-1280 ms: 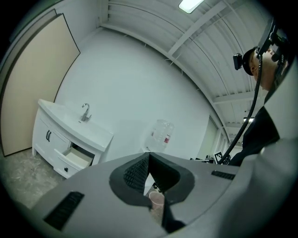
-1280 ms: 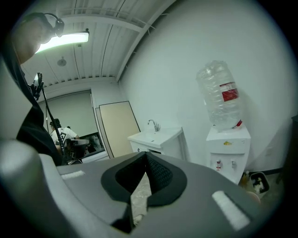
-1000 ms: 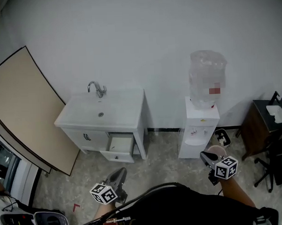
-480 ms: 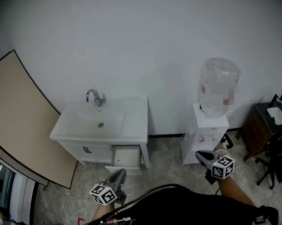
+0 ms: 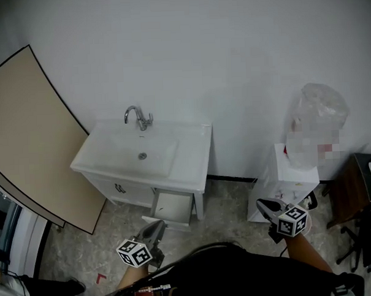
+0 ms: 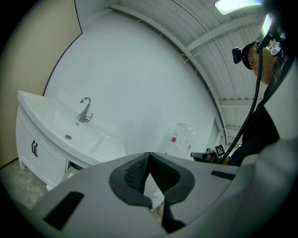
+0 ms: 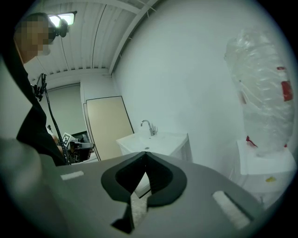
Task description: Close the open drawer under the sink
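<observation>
While the open drawer (image 5: 174,207) juts out beneath the sink (image 5: 142,149), well apart from the left gripper (image 5: 155,227) and right gripper (image 5: 262,203), both closed on nothing, an off-centre push may skew and jam it.

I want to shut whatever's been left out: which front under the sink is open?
The right-hand drawer, pulled out so its inside shows; the front with the dark handle to its left sits flush.
</observation>
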{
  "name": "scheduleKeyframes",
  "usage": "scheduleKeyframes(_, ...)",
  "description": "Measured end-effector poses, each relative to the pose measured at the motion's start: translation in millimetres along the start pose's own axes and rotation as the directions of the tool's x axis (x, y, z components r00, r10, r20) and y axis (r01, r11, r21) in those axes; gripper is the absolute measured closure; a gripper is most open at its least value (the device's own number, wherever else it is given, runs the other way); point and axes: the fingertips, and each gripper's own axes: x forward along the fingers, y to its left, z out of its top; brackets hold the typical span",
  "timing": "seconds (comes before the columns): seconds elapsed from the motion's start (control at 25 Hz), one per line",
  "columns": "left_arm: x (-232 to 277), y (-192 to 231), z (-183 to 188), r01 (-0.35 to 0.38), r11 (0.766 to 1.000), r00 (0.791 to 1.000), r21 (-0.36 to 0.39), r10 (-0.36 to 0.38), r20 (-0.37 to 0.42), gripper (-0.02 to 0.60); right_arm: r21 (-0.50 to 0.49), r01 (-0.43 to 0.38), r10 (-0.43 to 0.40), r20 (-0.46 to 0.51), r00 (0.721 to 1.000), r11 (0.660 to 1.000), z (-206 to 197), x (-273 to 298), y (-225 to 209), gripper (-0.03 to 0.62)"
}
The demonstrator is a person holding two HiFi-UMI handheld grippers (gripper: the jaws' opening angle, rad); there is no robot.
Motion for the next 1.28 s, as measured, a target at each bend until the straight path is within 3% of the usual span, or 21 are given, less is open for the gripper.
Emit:
scheduleKeyframes(0.2, 39.3, 14.4, 4.4, -0.156, 0.988, 0.986, -0.016, 0.157, 0.063, 0.589, -0.038, -0.166, 0.166, -0.02, 0.986, 0.985, 27.1, 51.4, -51.6, 0.592)
scheduleKeyframes(0.32, 61.2, 9.0, 3.0, -0.246, 0.967, 0.963, -0.07, 0.251, 0.095, 0.589, -0.053, -0.279, 0.275, -0.061, 0.959, 0.959, 43.8, 78.5, -78.6, 0.592)
scheduleKeyframes(0.48, 86.3, -1.1, -7.1, -0.327, 0.939, 0.937, -0.109, 0.337, 0.09, 0.589, -0.079, -0.364, 0.355, -0.1, 0.929, 0.928, 64.5, 113.8, -114.0, 0.592)
scheduleKeyframes(0.64, 94.0, -1.5, -19.3, -0.395, 0.909, 0.909, -0.135, 0.408, 0.086, 0.589, -0.084, -0.466, 0.452, -0.14, 0.881, 0.881, 64.5, 152.9, -114.9, 0.592)
scheduleKeyframes(0.8, 85.1, 0.0, -31.4, -0.436, 0.885, 0.887, -0.163, 0.453, 0.089, 0.589, -0.066, -0.535, 0.517, -0.184, 0.836, 0.842, 53.3, 186.2, -96.2, 0.592)
scheduleKeyframes(1.0, 37.3, 20.1, -34.0, -0.474, 0.862, 0.858, -0.18, 0.499, 0.127, 0.589, -0.101, -0.599, 0.567, -0.231, 0.79, 0.794, 50.7, 220.0, -34.0, 0.592)
scheduleKeyframes(1.16, -13.1, 47.1, -28.3, -0.495, 0.853, 0.843, -0.164, 0.518, 0.148, 0.589, -0.134, -0.613, 0.574, -0.243, 0.782, 0.779, 59.8, 243.2, 23.4, 0.592)
scheduleKeyframes(1.28, -50.0, 66.0, -27.4, -0.505, 0.854, 0.845, -0.124, 0.518, 0.134, 0.589, -0.131, -0.601, 0.564, -0.236, 0.791, 0.788, 63.3, 257.3, 60.1, 0.592)
